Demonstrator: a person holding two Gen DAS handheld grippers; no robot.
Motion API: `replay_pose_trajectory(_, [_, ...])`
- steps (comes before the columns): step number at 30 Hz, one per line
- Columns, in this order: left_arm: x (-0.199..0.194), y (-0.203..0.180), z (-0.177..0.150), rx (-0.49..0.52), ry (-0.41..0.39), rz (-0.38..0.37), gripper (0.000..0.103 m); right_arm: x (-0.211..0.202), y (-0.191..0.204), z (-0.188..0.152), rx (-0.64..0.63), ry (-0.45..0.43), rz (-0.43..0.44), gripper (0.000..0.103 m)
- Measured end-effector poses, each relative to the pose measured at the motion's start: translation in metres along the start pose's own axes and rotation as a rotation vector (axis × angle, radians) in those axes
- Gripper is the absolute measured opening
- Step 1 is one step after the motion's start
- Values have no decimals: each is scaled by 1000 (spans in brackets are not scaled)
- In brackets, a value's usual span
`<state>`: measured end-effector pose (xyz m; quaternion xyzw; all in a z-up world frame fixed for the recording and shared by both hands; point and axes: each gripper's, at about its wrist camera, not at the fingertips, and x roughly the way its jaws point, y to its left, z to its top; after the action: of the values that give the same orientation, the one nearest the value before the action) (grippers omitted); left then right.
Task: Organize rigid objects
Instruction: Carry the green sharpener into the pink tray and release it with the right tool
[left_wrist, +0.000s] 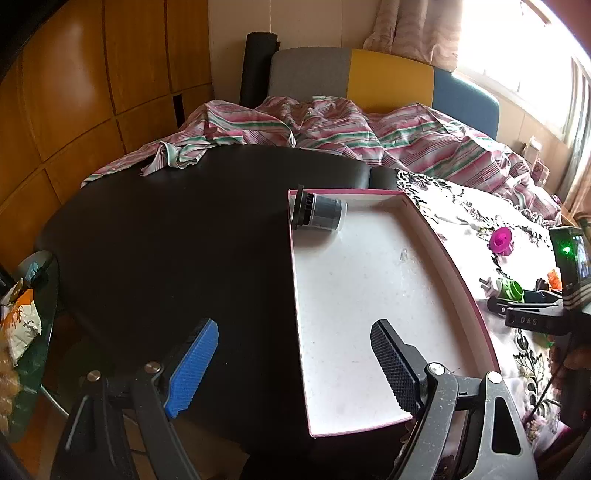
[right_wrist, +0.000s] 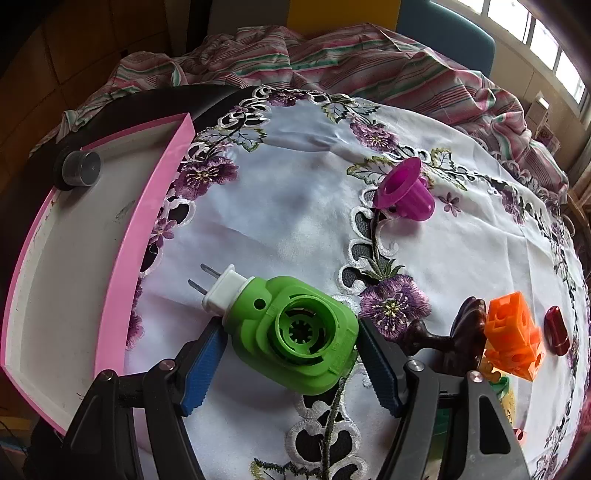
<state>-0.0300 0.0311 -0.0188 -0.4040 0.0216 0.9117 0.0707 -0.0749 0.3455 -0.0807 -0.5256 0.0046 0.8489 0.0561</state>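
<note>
Right wrist view: right hand-held gripper (right_wrist: 288, 358) straddles the green plug-in device (right_wrist: 295, 332) lying on the flowered cloth (right_wrist: 295, 184); pads at its sides, firm grip can't tell. Pink tray (right_wrist: 147, 221) to its left w/ a dark cap (right_wrist: 79, 168) inside. Purple cup (right_wrist: 404, 190), orange block (right_wrist: 513, 339) nearby. Left hand-held gripper (left_wrist: 295, 365) wide, empty, over the tray edge & dark surface (left_wrist: 166, 240).

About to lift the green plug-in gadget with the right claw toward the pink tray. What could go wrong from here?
1. The right claw flanks the green plug-in gadget at its rounded sides; it could slip or twist when squeezed.
2. The metal prongs point toward the pink tray wall and might catch on it.
3. The embroidered cloth may snag and drag the purple cup.
</note>
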Motion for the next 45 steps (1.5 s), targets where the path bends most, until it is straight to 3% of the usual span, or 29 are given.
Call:
replay_pose_trajectory(7, [0,4,0,-7,0,-5,86,-1,-3,0,12,-13,-15,72])
replay_pose_trajectory(15, [-1,10,1,-6,-19,-12,86,-28,-7,9,88,-92,9,72])
replay_pose_trajectory(24, [2,21,-3,-25,-13,-14,86,-58,49,44,53,-159,106,72])
replay_pose_trajectory(38, [5,31,-6,-46,0,-22,86,-28,117,76,-19,-110,156,72])
replay_pose_trajectory(45, [7,35,-8,-46,5,-24,86,-1,135,99,-8,-80,117,72])
